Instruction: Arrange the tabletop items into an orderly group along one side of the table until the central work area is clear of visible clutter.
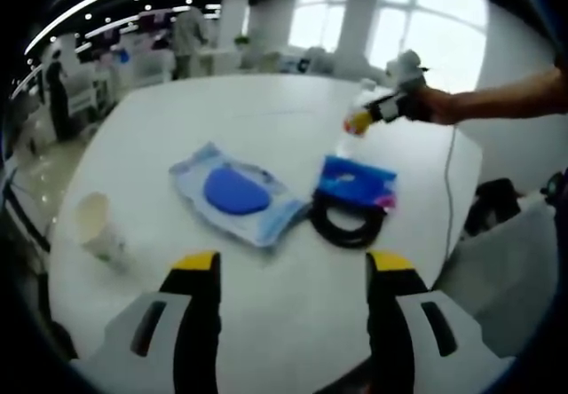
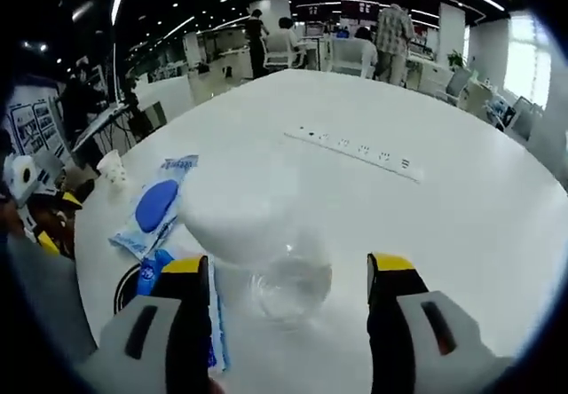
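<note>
Left gripper view: left tool (image 1: 291, 274) released, jaws well apart w/ nothing between, hovering over near edge of white surface (image 1: 266, 119). Just beyond the tips: wet-wipes pack (image 1: 235, 193), blue w/ dark blue oval lid, lying flat at centre. To its right, black ring (image 1: 348, 221) flat on surface, w/ small blue packet (image 1: 358, 181) lying partly over its far side, touching. Paper cup (image 1: 98, 225) upright at near left, well apart from the rest. Far right: right tool (image 1: 383, 108) in a person's hand (image 1: 435, 106), over the right side of surface; something pale at its tip, too blurred to ID.

Right gripper view: right tool (image 2: 288, 279) w/ jaws spread; clear plastic bottle (image 2: 266, 243) w/ white label sits between them. Contact w/ jaws not discernible, so grasp state: cannot tell. Left of bottle: wipes pack (image 2: 151, 203), blue packet and black ring near left jaw. Cup (image 2: 113, 167) further left. White power strip (image 2: 359, 153) lies flat, far side of surface.
</note>
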`<action>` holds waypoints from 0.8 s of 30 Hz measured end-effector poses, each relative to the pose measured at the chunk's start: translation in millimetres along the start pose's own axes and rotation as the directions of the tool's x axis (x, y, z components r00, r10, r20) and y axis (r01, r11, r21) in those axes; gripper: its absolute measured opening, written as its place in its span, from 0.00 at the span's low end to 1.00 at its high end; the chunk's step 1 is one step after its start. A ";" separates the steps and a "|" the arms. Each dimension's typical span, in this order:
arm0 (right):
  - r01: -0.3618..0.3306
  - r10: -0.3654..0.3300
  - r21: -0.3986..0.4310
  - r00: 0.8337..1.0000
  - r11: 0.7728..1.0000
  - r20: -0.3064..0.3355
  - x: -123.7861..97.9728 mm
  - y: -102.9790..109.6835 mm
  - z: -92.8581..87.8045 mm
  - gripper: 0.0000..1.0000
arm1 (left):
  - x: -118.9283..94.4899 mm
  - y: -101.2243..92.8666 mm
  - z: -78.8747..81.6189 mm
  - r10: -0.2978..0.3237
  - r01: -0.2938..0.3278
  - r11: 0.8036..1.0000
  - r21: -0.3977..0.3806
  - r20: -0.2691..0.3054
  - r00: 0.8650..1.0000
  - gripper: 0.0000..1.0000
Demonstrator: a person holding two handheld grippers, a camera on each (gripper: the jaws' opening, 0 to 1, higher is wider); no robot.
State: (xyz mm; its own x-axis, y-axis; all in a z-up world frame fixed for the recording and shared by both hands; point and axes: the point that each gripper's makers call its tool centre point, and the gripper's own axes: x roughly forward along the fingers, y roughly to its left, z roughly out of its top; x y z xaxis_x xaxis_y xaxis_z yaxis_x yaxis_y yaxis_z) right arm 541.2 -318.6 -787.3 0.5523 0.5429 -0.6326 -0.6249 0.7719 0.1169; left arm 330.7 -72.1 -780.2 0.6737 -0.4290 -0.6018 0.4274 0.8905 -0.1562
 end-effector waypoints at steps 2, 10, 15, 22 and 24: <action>0.010 -0.011 0.039 1.000 0.999 0.026 1.2 -1.9 1.0 0.71 | 0.0 0.9 -0.5 0.002 -0.002 1.000 -0.002 -0.001 1.000 0.63; 0.000 -0.006 0.075 0.996 0.997 0.087 10.5 8.9 2.6 0.52 | -1.2 4.4 -2.0 0.016 -0.016 1.000 -0.011 -0.005 1.000 0.63; 0.009 -0.013 0.045 0.996 0.999 0.088 8.8 8.5 3.1 0.50 | -0.1 2.9 -3.4 0.015 -0.015 1.000 -0.001 -0.013 1.000 0.62; 0.033 -0.035 0.024 0.994 0.999 0.108 0.8 2.7 10.7 0.43 | 0.3 3.3 -4.0 0.016 -0.016 1.000 -0.004 -0.013 1.000 0.62; 0.034 -0.035 0.014 0.994 0.999 0.101 -0.2 0.5 11.5 0.40 | 0.6 2.2 -4.3 0.014 -0.014 1.000 -0.002 -0.014 1.000 0.62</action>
State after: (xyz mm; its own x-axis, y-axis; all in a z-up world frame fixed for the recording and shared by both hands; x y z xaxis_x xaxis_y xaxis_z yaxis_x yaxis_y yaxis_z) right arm 547.1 -314.5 -778.3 0.6268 0.5460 -0.5559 -0.5981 0.7944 0.1058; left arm 329.4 -69.7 -784.3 0.6709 -0.4146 -0.6148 0.4172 0.8965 -0.1492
